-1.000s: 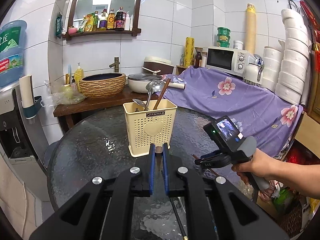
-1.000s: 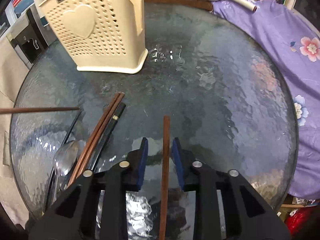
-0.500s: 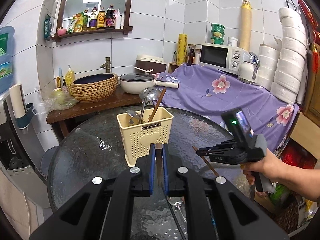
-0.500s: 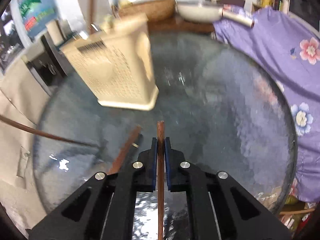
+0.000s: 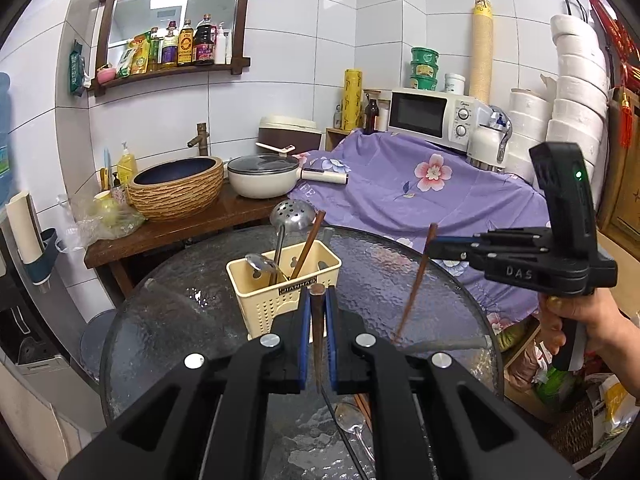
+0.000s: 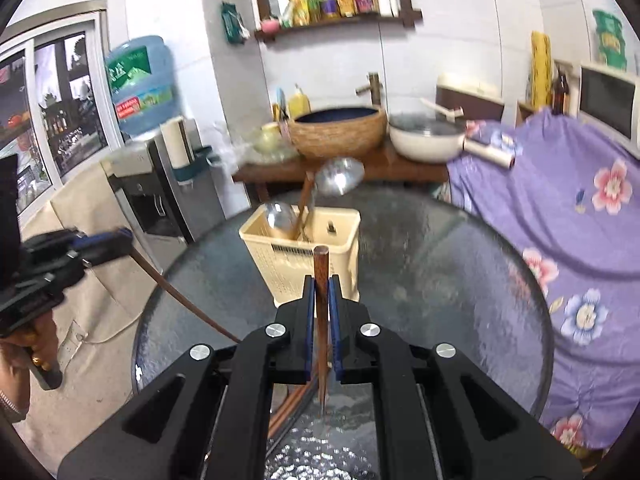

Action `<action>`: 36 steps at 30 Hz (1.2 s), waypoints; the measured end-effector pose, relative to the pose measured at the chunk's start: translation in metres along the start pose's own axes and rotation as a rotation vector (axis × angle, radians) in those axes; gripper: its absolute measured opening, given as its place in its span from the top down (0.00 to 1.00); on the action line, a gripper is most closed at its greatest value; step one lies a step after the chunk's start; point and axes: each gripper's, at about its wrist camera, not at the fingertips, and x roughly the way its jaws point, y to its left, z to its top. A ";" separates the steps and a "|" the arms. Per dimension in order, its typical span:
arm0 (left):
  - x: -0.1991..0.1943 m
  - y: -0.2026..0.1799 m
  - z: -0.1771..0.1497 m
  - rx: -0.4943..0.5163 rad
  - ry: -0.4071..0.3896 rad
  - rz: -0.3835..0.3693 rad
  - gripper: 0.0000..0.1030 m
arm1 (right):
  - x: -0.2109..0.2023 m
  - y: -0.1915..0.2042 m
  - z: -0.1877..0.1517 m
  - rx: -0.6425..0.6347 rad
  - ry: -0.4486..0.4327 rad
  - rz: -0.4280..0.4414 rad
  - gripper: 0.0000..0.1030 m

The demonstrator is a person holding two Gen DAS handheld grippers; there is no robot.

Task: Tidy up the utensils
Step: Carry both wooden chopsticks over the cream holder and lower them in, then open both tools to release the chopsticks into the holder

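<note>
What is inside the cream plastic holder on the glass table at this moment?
In the cream holder stand a perforated metal ladle, a metal spoon and one brown chopstick. Its walls hide their lower ends and the bottom.

Home kitchen: tiled walls, condiment shelf [image 5: 176, 46], microwave [image 5: 430, 116], basin [image 5: 178, 186], pan [image 5: 264, 176].

Left gripper [image 5: 317, 312] clamped tight on a chopstick [image 5: 317, 344], tilted downward; right gripper [image 6: 321, 304] likewise pinching a chopstick [image 6: 321, 320], held by a hand [image 5: 580, 320].
</note>
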 end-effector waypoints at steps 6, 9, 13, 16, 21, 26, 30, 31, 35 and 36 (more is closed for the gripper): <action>-0.011 0.014 0.039 -0.032 -0.014 -0.055 0.93 | -0.020 0.009 0.050 -0.038 -0.055 0.016 0.93; -0.017 0.024 0.065 -0.056 -0.035 -0.070 0.93 | -0.028 0.016 0.085 -0.064 -0.073 0.024 0.93; -0.023 0.031 0.099 -0.026 -0.091 -0.021 0.93 | -0.034 0.022 0.127 -0.079 -0.082 0.025 0.93; -0.026 0.038 0.120 -0.021 -0.110 0.008 0.93 | -0.036 0.024 0.156 -0.092 -0.099 -0.003 0.93; -0.015 0.052 0.135 -0.045 -0.113 0.048 0.93 | -0.027 0.021 0.186 -0.092 -0.122 -0.046 0.93; 0.002 0.062 0.132 -0.067 -0.081 0.063 0.93 | -0.004 0.016 0.192 -0.081 -0.132 -0.073 0.93; 0.019 0.065 0.123 -0.069 -0.056 0.085 0.93 | 0.018 0.008 0.183 -0.041 -0.116 -0.062 0.93; 0.023 0.066 0.120 -0.073 -0.046 0.085 0.93 | 0.023 0.005 0.179 -0.034 -0.111 -0.061 0.93; 0.039 0.065 0.108 -0.073 -0.015 0.090 0.93 | 0.042 -0.002 0.161 -0.020 -0.083 -0.062 0.93; 0.042 0.065 0.104 -0.074 -0.007 0.088 0.93 | 0.048 -0.004 0.155 -0.013 -0.070 -0.060 0.93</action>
